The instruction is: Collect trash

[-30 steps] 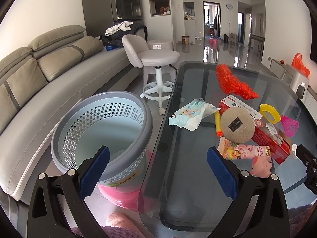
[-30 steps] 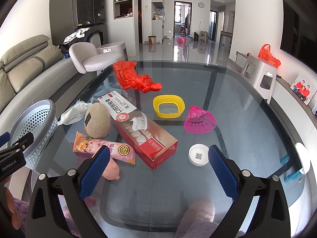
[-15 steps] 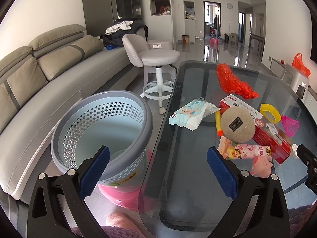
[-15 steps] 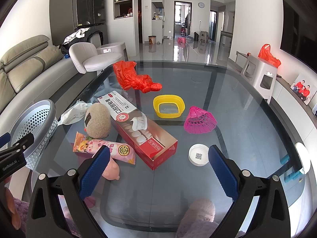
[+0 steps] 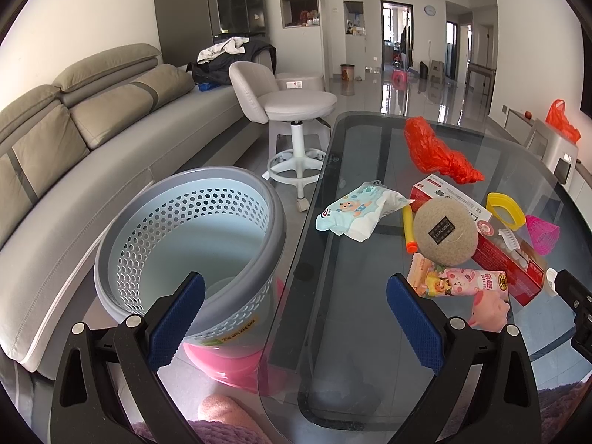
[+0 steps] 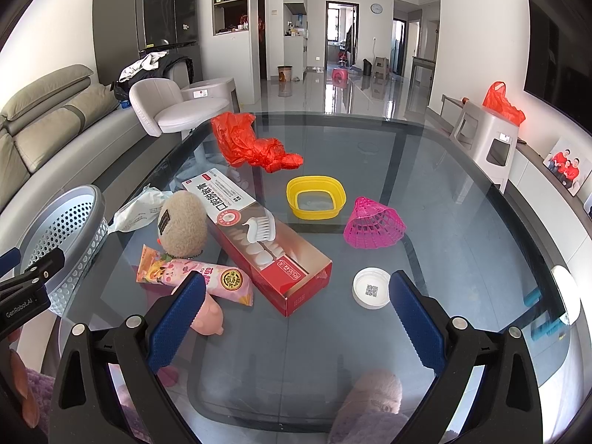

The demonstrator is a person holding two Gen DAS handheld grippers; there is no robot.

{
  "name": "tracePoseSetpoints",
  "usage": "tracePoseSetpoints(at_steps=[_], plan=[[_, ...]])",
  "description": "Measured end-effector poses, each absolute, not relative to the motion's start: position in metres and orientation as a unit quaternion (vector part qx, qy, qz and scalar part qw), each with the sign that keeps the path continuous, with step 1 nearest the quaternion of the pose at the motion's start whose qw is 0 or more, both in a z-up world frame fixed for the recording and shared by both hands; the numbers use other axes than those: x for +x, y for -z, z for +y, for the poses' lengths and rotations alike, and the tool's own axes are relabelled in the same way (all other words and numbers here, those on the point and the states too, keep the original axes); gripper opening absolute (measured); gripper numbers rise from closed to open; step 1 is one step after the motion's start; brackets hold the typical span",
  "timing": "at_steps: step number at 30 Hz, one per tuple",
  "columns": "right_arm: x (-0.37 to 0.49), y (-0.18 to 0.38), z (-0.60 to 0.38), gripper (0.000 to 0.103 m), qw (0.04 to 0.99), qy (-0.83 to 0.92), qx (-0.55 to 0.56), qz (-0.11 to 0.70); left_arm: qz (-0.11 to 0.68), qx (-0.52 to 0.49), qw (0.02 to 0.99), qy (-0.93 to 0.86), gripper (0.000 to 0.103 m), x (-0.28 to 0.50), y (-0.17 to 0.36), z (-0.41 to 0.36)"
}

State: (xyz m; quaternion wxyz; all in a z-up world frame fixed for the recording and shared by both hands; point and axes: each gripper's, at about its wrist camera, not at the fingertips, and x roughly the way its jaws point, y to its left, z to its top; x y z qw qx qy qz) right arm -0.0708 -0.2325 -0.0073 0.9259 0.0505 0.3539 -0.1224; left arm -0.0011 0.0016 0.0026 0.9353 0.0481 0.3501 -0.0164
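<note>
Two handheld grippers are hovering over the near end of a dark glass table (image 6: 462,192) with the collecting apparently not yet begun: the left gripper (image 5: 294,312) is standing with its blue-padded jaws spread wide and holding nothing, and the right gripper (image 6: 294,312) is doing the same. The perforated grey plastic waste basket (image 5: 192,229) is sitting just ahead and to the left of the left gripper, off the table's edge, apparently empty. Ahead of the right gripper the litter is lying loose: a long red cardboard box (image 6: 259,236), a pink snack wrapper (image 6: 196,272) touching its left jaw's line of sight, a crumpled red plastic bag (image 6: 251,144) farther off, and a white round lid (image 6: 371,288) close by on the right. The next move is likely calling for one gripper to reach down, close on a single piece and carry it left to the basket.
</note>
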Motion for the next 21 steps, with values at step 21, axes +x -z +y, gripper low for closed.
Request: tracePoseSetpoints(at_steps=[21], plan=[[-0.0705,0.0072,-0.229,0.095,0.925,0.122,0.051,0.355,0.351,0.05,0.935,0.018,0.097,-0.0015,-0.0009,0.0011]])
